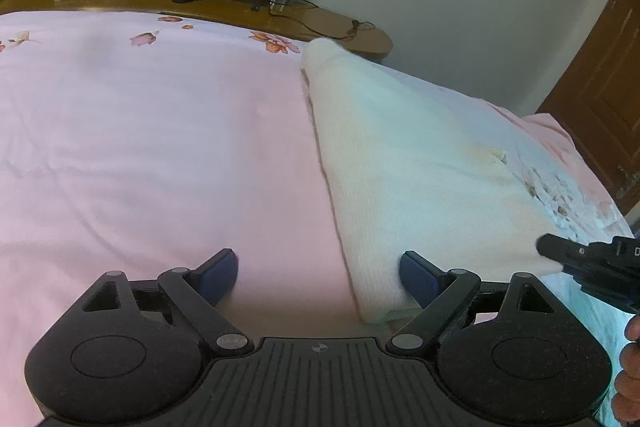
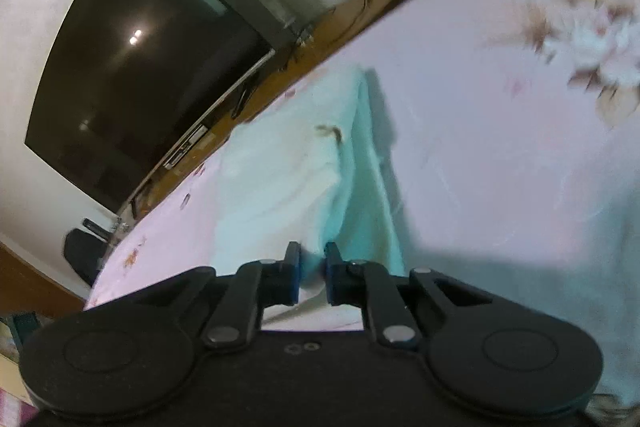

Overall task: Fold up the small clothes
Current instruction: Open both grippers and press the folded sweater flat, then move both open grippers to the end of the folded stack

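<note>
1. Left wrist view: my left gripper [image 1: 318, 277] stands wide apart and holds nothing. Its right pad sits at the near corner of the cream garment [image 1: 400, 163], its left pad over the bare pink bedsheet [image 1: 140, 131]. The garment lies flat on the bed as a long folded strip, running from just ahead of my fingers away toward the wooden ledge [image 1: 352, 35]. At the right edge of this view I see the tip of my right gripper [image 1: 592, 259] reaching over the same near end.

2. Right wrist view: my right gripper [image 2: 312, 277] has its pads drawn close together, with a fold of the cream garment [image 2: 288, 179] between them. I judge it pinched, though blur hides the contact itself. From the pinch the cloth rises into a soft ridge, so that edge is off the sheet.

3. Handling, as I judge it: the garment looks like a light, limp knit with a slightly fuzzy, grippy surface. It will sag and drape, not hold a shape, and nothing in it is fragile.

4. Where to take hold: at the near corners or hem, gathering all layers in one pinch, so the fold carries over without the lower layer trailing.
</note>
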`<state>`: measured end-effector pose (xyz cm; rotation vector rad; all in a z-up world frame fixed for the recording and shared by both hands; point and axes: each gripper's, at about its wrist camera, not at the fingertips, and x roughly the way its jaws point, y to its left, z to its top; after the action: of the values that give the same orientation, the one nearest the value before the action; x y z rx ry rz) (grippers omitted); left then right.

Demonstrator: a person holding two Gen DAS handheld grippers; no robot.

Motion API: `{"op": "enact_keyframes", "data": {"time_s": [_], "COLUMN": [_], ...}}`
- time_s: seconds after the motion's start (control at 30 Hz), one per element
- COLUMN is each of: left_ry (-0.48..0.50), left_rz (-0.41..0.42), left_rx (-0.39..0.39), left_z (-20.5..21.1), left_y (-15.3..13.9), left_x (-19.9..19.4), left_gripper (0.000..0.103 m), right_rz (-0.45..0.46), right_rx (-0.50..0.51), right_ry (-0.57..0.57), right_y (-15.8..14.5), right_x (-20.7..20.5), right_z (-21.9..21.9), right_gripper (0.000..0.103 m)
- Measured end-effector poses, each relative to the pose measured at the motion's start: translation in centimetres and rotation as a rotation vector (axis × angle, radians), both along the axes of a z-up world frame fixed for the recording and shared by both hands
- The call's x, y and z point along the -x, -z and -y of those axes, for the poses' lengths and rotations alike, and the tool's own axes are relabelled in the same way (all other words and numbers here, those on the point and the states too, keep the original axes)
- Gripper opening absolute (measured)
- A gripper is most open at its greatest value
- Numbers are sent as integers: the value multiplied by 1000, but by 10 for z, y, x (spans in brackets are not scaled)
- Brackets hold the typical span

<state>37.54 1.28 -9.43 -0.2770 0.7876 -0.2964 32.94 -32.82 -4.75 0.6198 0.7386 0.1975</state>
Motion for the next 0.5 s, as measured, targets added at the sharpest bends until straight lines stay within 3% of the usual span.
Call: {"op": "enact_keyframes", "data": {"time_s": [0.13,0.27,0.33,0.5], "left_ry": [22,-13,-27,-33], "left_rz": [-1,21,34,104], "left_rx": [-41,-11,-7,-14], "left_z": [4,-11,-18,-9], "left_y": [-1,-12,-18,-38], "left_x": [-2,-7,-19,-60], "left_gripper": [88,88,87,87], "right_rz": [-59,-97,-79,70], "right_rx": [-7,-15,-1,114], "right_ry": [39,14,-21,-24], "right_y": [18,32,25,-11], "right_x": [-1,-5,-6,-14], "right_z": [14,17,17,17], "right_gripper": [11,12,22,21]}}
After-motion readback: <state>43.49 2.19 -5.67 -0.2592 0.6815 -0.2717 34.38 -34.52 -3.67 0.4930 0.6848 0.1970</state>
